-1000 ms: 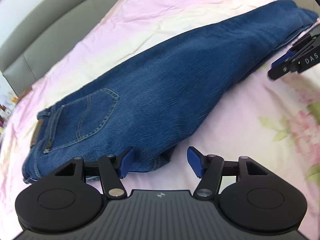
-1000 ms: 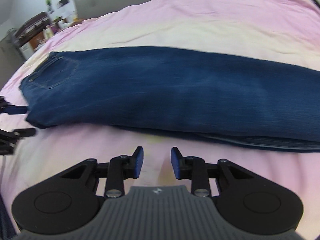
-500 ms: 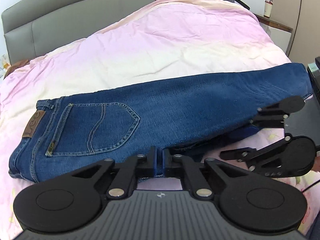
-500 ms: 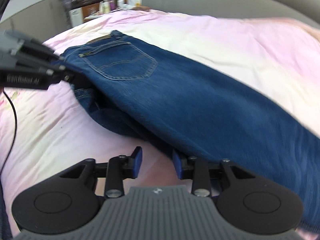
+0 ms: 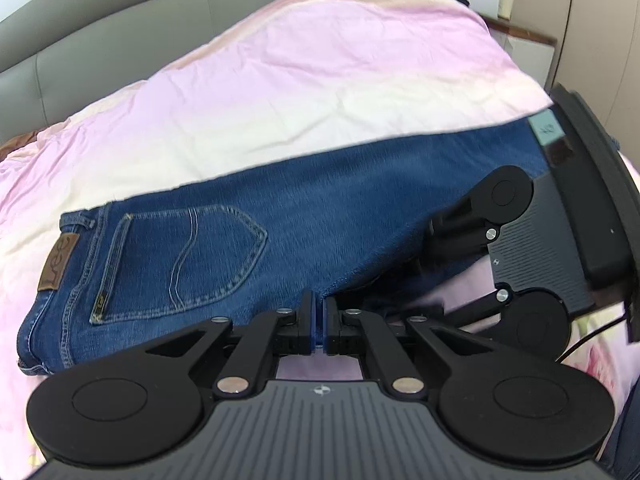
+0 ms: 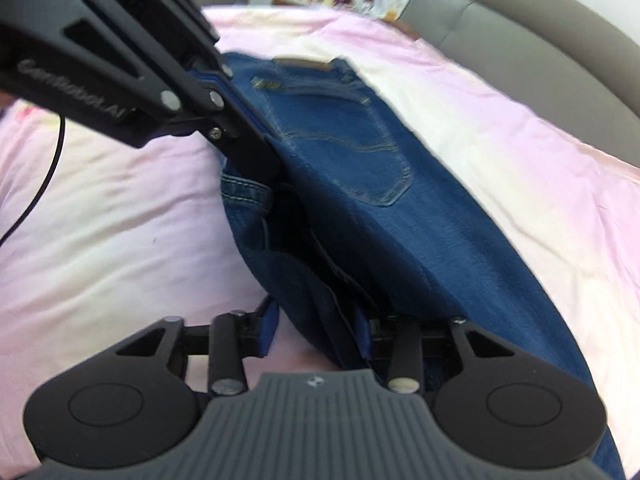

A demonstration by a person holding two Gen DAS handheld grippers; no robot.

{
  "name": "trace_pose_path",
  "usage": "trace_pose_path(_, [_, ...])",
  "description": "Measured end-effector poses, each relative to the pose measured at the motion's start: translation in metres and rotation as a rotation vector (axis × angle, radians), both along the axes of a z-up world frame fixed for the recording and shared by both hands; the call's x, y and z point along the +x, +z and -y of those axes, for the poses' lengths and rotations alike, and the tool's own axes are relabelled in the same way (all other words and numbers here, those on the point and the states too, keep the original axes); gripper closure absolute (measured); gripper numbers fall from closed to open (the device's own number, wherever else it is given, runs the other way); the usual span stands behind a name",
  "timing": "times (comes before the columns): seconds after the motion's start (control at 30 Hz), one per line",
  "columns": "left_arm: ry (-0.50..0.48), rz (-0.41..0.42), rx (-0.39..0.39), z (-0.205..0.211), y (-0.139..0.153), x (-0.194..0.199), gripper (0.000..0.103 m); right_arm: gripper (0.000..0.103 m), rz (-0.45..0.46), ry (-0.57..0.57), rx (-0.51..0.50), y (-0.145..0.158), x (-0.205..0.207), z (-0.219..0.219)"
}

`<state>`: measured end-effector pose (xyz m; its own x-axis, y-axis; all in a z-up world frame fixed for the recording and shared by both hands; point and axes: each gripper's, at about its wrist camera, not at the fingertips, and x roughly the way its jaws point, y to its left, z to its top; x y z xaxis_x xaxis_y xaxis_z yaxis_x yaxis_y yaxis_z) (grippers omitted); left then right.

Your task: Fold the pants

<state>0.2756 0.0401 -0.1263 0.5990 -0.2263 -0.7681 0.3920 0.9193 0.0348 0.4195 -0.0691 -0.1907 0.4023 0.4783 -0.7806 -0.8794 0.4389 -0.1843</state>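
Note:
Blue jeans (image 5: 320,220) lie folded lengthwise across the pink bed, back pocket up and waistband to the left in the left wrist view. My left gripper (image 5: 319,320) is shut on their near edge by the crotch and holds that edge slightly raised. In the right wrist view the jeans (image 6: 360,160) run away to the upper left, where the left gripper (image 6: 264,160) pinches them. My right gripper (image 6: 316,326) straddles a hanging fold of the same near edge. Its jaws are closing, and its blue pads (image 6: 268,324) still stand apart around the denim. It also shows from the side as the right gripper (image 5: 428,272).
The pink and cream bedcover (image 5: 280,92) spreads all around the jeans. A grey padded headboard (image 5: 100,52) runs behind it. A bedside stand with a cup (image 5: 506,0) is at the far right. A black cable (image 6: 48,168) trails over the cover at the left.
My left gripper closed on the jeans' near edge and lifted it a little. The right gripper swept along the edge toward the left one, rolled, and now has denim between its jaws.

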Motion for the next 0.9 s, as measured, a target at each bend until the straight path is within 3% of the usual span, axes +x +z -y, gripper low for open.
trace_pose_path(0.03, [-0.002, -0.010, 0.002, 0.000, -0.002, -0.001, 0.101, 0.100, -0.029, 0.012, -0.022, -0.002, 0.000, -0.001])
trace_pose_path(0.2, [0.015, -0.089, -0.013, 0.000, -0.019, -0.006, 0.100, 0.103, -0.107, 0.050, -0.069, -0.014, -0.020, 0.003])
trace_pose_path(0.43, [0.122, -0.161, -0.036, -0.008, -0.036, -0.032, 0.075, 0.103, -0.141, -0.014, -0.034, -0.013, -0.035, 0.023])
trace_pose_path(0.63, [0.377, -0.215, -0.338, -0.029, -0.052, -0.030, 0.057, 0.103, -0.090, -0.111, -0.003, 0.004, -0.040, 0.055])
trace_pose_path(0.83, [0.560, -0.181, -0.316, -0.017, -0.053, -0.010, 0.057, 0.096, -0.076, -0.192, -0.011, 0.006, -0.034, 0.073])
trace_pose_path(0.9, [0.578, -0.213, -0.294, -0.012, -0.055, -0.005, 0.077, 0.086, -0.072, -0.215, -0.014, 0.007, -0.036, 0.085])
